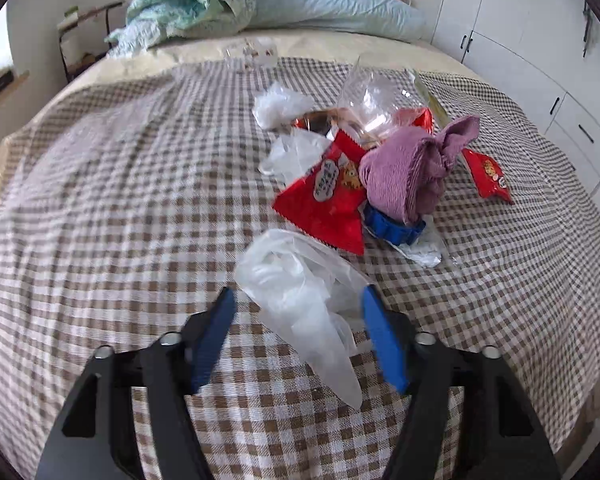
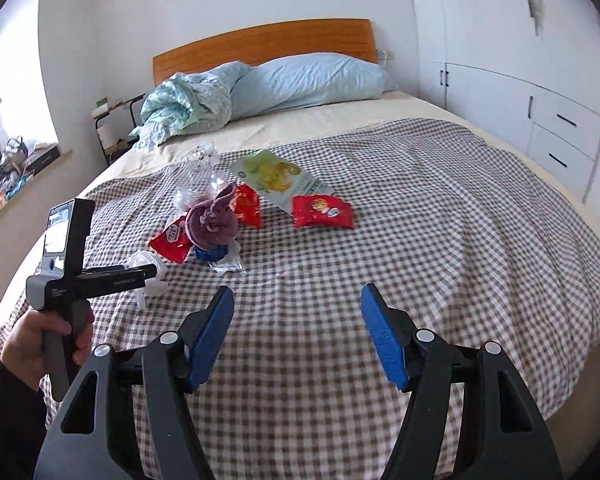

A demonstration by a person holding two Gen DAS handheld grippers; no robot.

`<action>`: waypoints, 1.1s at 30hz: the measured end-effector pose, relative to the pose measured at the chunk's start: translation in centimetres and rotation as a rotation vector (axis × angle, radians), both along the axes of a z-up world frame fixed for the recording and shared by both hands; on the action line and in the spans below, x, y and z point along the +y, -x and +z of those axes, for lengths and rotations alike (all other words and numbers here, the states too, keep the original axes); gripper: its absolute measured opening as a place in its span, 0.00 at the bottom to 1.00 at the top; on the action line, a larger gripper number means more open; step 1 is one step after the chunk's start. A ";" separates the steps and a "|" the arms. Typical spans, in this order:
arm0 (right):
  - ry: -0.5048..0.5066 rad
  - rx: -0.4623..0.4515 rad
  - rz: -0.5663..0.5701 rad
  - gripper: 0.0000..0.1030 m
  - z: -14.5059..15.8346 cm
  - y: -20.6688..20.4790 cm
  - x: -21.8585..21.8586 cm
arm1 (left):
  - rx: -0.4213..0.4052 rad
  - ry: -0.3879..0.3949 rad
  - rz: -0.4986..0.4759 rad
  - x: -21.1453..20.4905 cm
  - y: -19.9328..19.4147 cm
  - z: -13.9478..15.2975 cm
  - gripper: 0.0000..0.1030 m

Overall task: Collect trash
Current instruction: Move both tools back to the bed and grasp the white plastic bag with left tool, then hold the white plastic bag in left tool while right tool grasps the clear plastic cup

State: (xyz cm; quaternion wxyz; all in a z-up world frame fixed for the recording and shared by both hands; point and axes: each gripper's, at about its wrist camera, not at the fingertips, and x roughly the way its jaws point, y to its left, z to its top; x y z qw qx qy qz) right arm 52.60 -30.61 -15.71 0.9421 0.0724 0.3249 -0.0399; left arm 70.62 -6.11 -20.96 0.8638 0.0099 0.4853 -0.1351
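Observation:
Trash lies heaped on the checked bedspread [image 1: 100, 200]. A crumpled white plastic bag [image 1: 292, 272] sits between the fingers of my left gripper [image 1: 299, 291], which is open; the pads do not press on it. Behind it are a red snack wrapper [image 1: 324, 200], a purple cloth [image 1: 404, 168], a blue cap [image 1: 392, 228], a clear plastic bottle [image 1: 372, 96] and a second red wrapper [image 1: 488, 176]. My right gripper [image 2: 297, 289] hangs open over bare bedspread, with nothing between its fingers. Farther off are a red wrapper [image 2: 322, 210] and a green-yellow packet [image 2: 276, 178].
A person's hand [image 2: 40, 340] holds the left gripper's handle at the left of the right wrist view. A blue pillow [image 2: 308, 80] and a bunched quilt [image 2: 180, 108] lie by the wooden headboard [image 2: 260, 40]. White cupboards [image 2: 520, 100] line the right wall.

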 end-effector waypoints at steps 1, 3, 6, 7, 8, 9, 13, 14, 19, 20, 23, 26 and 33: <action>0.009 0.002 0.017 0.62 0.0 -1.2 0.6 | 0.030 0.031 0.001 0.5 -0.3 -0.5 0.24; 0.009 0.001 0.059 0.62 0.1 -4.0 1.7 | -0.003 0.090 -0.033 1.6 -0.4 0.1 0.09; 0.016 -0.004 0.106 0.62 0.7 -8.1 3.2 | -0.072 0.138 0.016 4.3 -1.2 2.0 0.03; 0.017 -0.007 0.125 0.62 1.0 -9.3 3.7 | -0.083 0.172 0.040 5.5 -1.9 2.5 0.02; 0.026 -0.013 0.150 0.62 1.5 -10.9 4.5 | -0.093 0.204 0.070 6.9 -2.7 2.8 0.02; 0.041 -0.018 0.172 0.62 1.9 -12.2 5.0 | -0.104 0.232 0.107 8.3 -3.5 3.2 0.02; 0.073 0.038 0.318 0.62 3.2 -22.0 7.5 | -0.098 0.408 0.315 13.6 -5.7 3.0 0.01; 0.039 0.069 0.330 0.62 3.3 -24.7 7.7 | -0.103 0.430 0.341 14.3 -5.9 2.8 0.01; 0.043 0.183 0.419 0.62 2.7 -40.6 10.8 | -0.117 0.644 0.406 16.9 -7.1 1.3 0.01; 0.034 0.216 0.438 0.62 2.1 -43.5 11.3 | -0.123 0.639 0.404 16.8 -7.5 1.1 0.01; 0.025 0.285 0.418 0.62 -0.7 -51.8 12.4 | -0.123 0.598 0.432 17.3 -8.1 -0.1 0.01; -0.029 0.310 0.372 0.62 -3.5 -57.3 12.4 | -0.100 0.618 0.455 18.1 -8.4 -1.4 0.01; -0.112 0.342 0.299 0.52 -7.2 -62.8 12.4 | -0.110 0.623 0.506 19.5 -8.2 -1.9 0.01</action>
